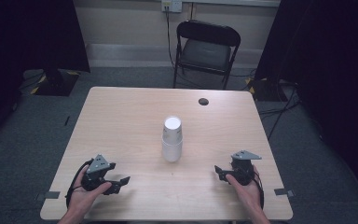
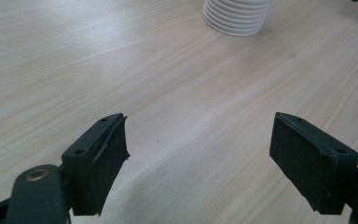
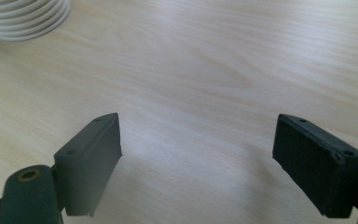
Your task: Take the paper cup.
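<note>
While both tongs rested wide and empty, the cups [image 1: 172,139] stood mid-desk [image 1: 121,121].
Left tongs [image 1: 121,181] and right tongs [image 1: 220,171] lay well apart from them.

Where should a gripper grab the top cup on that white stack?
Probably by the top cup's side wall, just under its flat upturned bottom, jaws coming in level from either side. The stack of cups stands upside down, so no rim is open to pinch.
</note>
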### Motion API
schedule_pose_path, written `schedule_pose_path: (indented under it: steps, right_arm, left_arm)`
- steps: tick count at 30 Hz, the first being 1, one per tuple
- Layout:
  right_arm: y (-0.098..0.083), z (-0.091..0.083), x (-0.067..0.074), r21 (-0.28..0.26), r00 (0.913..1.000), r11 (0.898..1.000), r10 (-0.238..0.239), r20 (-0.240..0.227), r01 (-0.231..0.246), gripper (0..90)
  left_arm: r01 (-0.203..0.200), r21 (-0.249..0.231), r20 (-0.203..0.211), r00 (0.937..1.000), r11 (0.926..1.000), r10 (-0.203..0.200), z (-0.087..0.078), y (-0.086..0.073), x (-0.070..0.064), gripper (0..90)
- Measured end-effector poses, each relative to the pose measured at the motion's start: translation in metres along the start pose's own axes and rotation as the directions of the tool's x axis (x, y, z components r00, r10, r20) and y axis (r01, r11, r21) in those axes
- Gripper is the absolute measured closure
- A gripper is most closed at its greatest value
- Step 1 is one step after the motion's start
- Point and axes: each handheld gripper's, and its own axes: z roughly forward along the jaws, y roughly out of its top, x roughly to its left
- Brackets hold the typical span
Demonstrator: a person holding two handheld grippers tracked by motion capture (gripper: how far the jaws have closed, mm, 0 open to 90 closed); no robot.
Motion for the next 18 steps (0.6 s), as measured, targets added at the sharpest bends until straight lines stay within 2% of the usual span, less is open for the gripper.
schedule_pose_path:
  steps: [4,9,18]
  right_arm:
    - [0.001,-0.001,0.003,-0.009,0.9994,1.0,-0.018,-0.028,0.018,15.8]
    - [0.004,-0.003,0.01,-0.033,0.9976,0.999,-0.034,-0.061,0.032,16.0]
    - [0.014,-0.014,0.023,-0.066,0.9905,0.995,-0.079,-0.112,0.072,19.9]
  left_arm:
    - [0.035,-0.008,0.004,0.9994,0.9993,-0.035,0.0,0.0,0.003,18.6]
    - [0.032,0.001,-0.012,0.9994,0.9995,-0.032,-0.001,-0.001,0.004,18.6]
    - [-0.009,-0.034,-0.008,0.9999,0.9994,0.008,-0.007,-0.001,-0.002,19.1]
